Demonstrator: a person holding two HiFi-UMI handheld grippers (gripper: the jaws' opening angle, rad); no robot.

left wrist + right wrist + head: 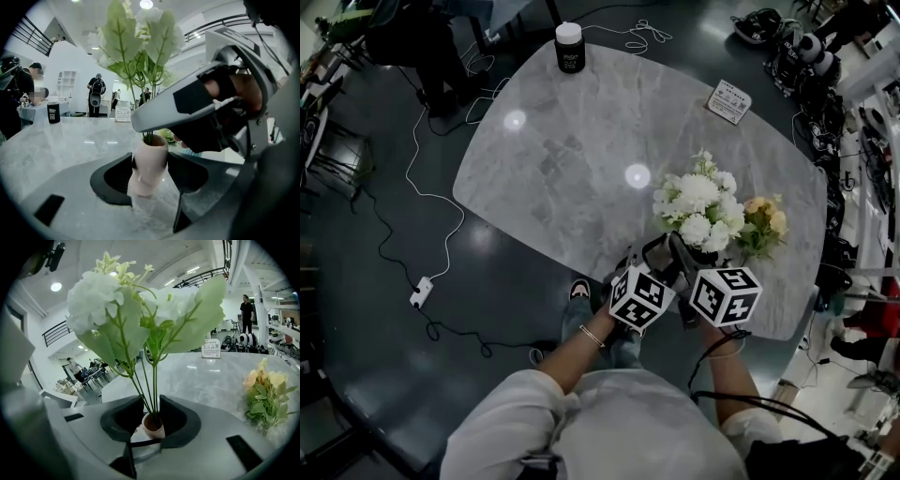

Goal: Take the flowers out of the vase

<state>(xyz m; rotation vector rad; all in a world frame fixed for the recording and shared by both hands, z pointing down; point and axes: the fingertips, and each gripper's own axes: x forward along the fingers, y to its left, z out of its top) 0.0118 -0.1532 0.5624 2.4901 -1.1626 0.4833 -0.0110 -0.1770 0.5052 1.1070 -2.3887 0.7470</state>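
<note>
A pale pink vase (149, 164) stands near the table's front edge, and my left gripper (150, 168) is shut on its body. From its mouth (153, 426) rises a bunch of white flowers (140, 301) with green stems. My right gripper (150, 411) is open just above the mouth, a pad close on either side of the stems. In the head view both grippers, the left (654, 258) and the right (682, 258), sit under the white blooms (698, 202), which hide the vase. A small yellow and orange bunch (766, 223) lies on the table to the right, also visible from the right gripper (265, 390).
The grey marble table (581, 159) carries a black jar with a white lid (569, 47) at the far edge and a small printed card (728, 100) at the far right. Cables and a power strip (420, 292) lie on the dark floor. People stand in the background.
</note>
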